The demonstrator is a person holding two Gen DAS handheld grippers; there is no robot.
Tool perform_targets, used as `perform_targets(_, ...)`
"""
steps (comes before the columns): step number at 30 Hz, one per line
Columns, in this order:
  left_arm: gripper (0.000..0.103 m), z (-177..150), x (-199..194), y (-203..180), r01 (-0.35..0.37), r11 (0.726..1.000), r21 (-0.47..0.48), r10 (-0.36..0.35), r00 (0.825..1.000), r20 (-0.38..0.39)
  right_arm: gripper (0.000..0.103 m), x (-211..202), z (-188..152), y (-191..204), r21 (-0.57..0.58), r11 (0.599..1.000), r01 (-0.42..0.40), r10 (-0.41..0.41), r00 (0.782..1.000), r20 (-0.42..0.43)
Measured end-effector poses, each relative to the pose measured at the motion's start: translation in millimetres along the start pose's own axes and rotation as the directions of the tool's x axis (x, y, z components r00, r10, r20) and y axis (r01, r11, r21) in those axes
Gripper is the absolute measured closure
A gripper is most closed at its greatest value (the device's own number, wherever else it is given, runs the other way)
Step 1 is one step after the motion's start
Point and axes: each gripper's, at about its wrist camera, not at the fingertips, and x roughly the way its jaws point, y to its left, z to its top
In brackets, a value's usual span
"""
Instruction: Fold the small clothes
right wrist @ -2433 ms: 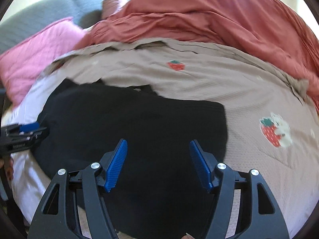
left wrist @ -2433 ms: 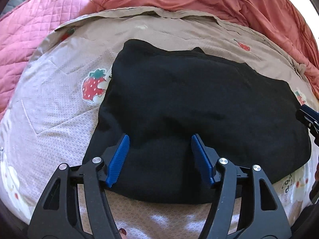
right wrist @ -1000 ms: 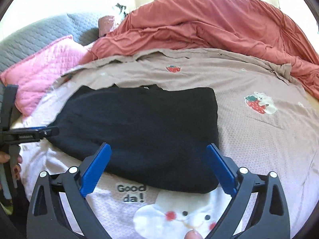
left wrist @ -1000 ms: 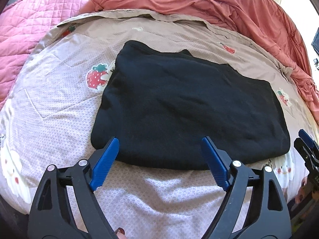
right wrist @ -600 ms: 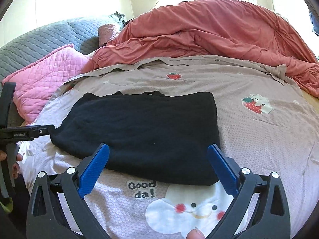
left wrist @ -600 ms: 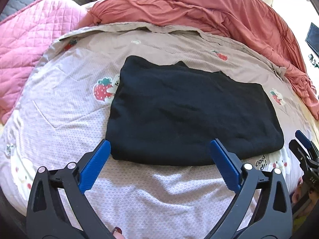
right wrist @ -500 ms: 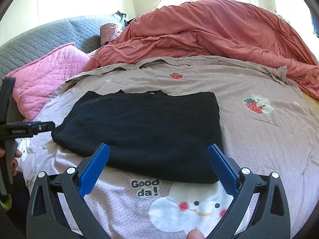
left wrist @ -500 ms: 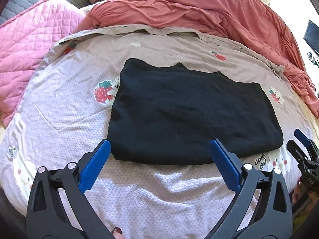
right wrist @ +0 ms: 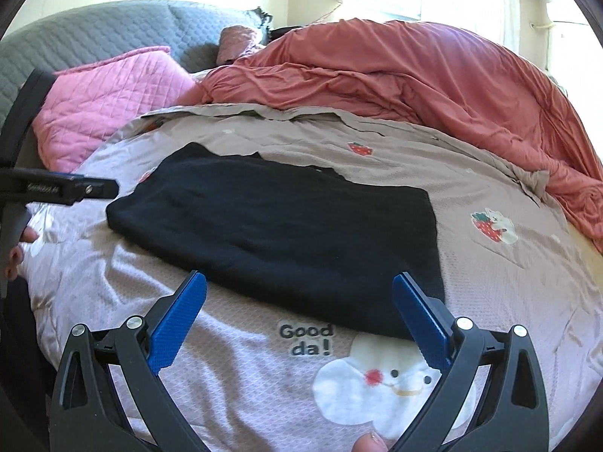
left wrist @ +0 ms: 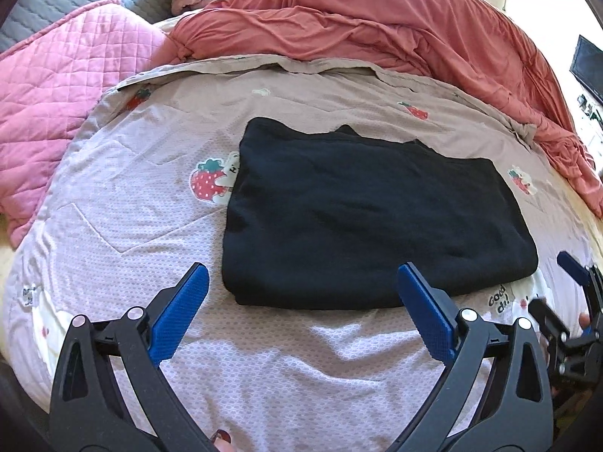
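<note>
Bare bedsheet is lying open around the folded black garment; red duvet and pink pillow are bounding the far side.

The left gripper is pointing steeply downward, its jaws having just been opening; they are now standing wide apart with nothing between the blue pads. The right gripper is also tilting downward with its jaws spread wide and holding nothing. Each gripper is showing at the edge of the other's view: the right at the right edge, the left at the left edge, where the person's fingers are wrapping its handle. A fingertip is peeking in at the bottom of the right view.
</note>
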Motion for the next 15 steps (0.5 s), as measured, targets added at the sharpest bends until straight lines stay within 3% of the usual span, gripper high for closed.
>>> perform_targets(15, 0.010, -1, 12, 51, -0.043, 0.992, -0.119, 0.043, 0.999, -0.007, 0.005, 18, -1, 71, -0.125, 0.992, -0.033, 0.022, 0.996, -0.083)
